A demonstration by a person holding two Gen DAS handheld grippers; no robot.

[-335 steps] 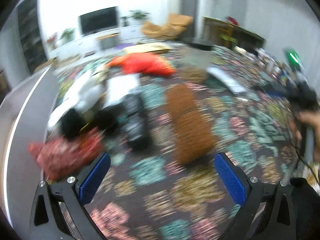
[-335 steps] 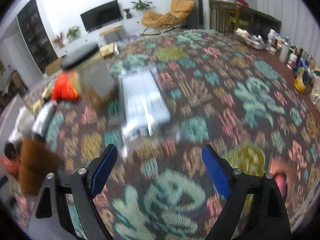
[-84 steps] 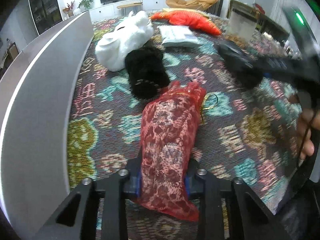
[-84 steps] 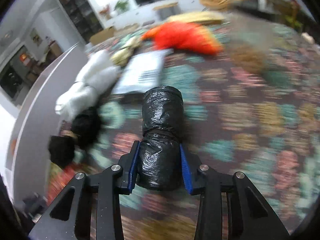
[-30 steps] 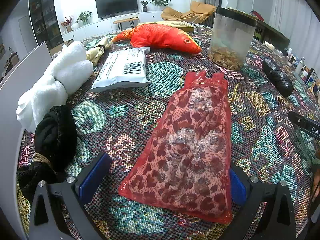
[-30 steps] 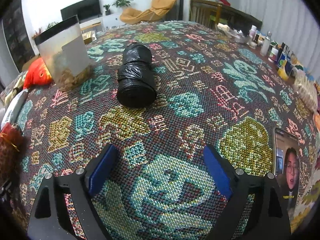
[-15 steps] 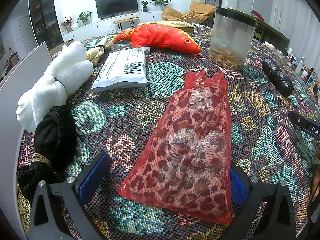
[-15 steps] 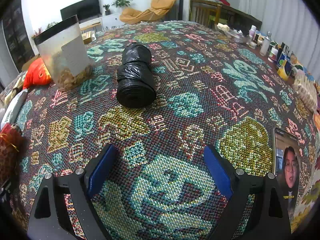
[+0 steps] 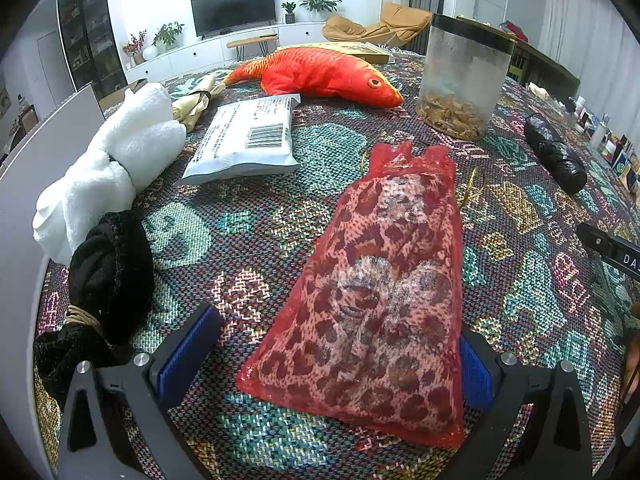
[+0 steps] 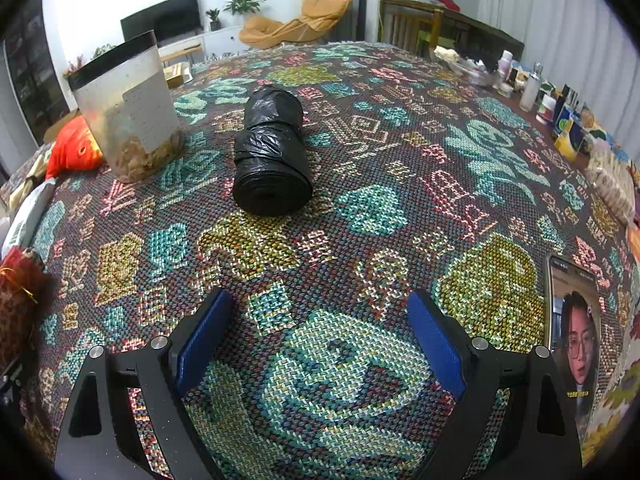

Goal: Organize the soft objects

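Note:
A red leopard-print mesh bag [image 9: 372,292] lies flat on the patterned cloth, its bottom end between the open fingers of my left gripper [image 9: 328,352], which does not hold it. A roll of black plastic bags [image 10: 270,160] lies ahead of my open, empty right gripper [image 10: 320,332], apart from it; it also shows in the left wrist view [image 9: 556,152]. A white rolled towel [image 9: 108,160], a black fabric bundle [image 9: 104,264], a grey mailer pouch [image 9: 244,140] and an orange fish plush [image 9: 320,76] lie to the left and beyond.
A clear jar with a black lid [image 9: 464,76] stands behind the mesh bag, left of the black roll [image 10: 128,112]. A phone [image 10: 572,340] lies at the right. Bottles and boxes [image 10: 560,112] line the far right edge. A white board [image 9: 24,184] borders the left.
Since 2.8 s ago both grippers opened, leaving the mesh bag and the black roll lying on the cloth. Over the last second nothing has visibly moved.

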